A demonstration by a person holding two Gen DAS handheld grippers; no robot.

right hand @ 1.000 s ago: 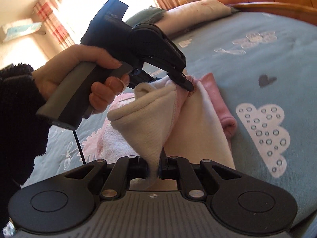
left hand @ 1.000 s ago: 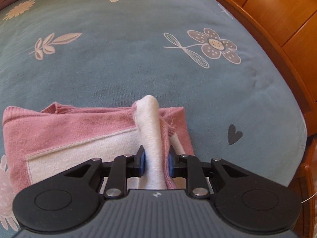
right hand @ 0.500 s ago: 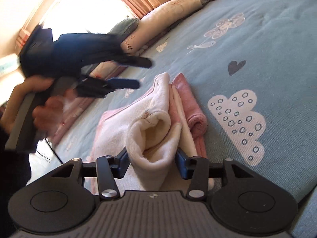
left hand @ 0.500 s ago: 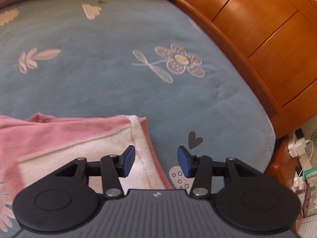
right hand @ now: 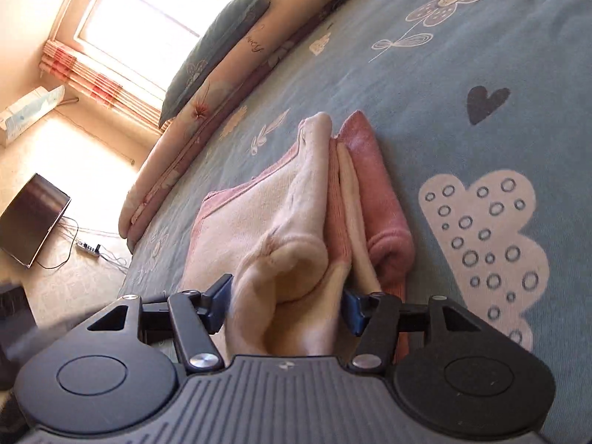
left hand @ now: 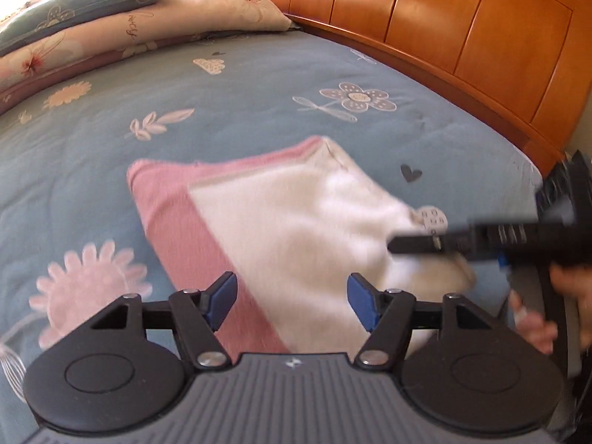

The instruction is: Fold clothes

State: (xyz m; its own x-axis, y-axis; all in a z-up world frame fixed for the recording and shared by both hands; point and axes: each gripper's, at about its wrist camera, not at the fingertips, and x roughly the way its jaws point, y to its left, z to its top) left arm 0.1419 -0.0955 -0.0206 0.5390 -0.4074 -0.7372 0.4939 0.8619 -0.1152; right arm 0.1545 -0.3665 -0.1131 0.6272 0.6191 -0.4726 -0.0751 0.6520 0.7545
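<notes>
While the folded pink-and-cream cloth (left hand: pixel 296 222) is laid on the bedspread (left hand: pixel 240 111), left gripper (left hand: pixel 292 298) spread above it, jaws just opened, right gripper (right hand: pixel 285 303) jaws just opened, cloth fold loose between them.

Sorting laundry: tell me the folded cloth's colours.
Folded cloth: cream with a pink border, clearest in the left wrist view.

I am seeing open blue bedspread (left hand: pixel 236 118) beyond the folded towel (left hand: pixel 296 222), and to its left too, so my left gripper (left hand: pixel 292 301) is having free passage there. My right gripper (left hand: pixel 436 242) is lying across the towel's right corner and is blocking that side. The wooden headboard (left hand: pixel 462 29) is closing the far right, and the pillows (left hand: pixel 129 29) are closing the far end.
</notes>
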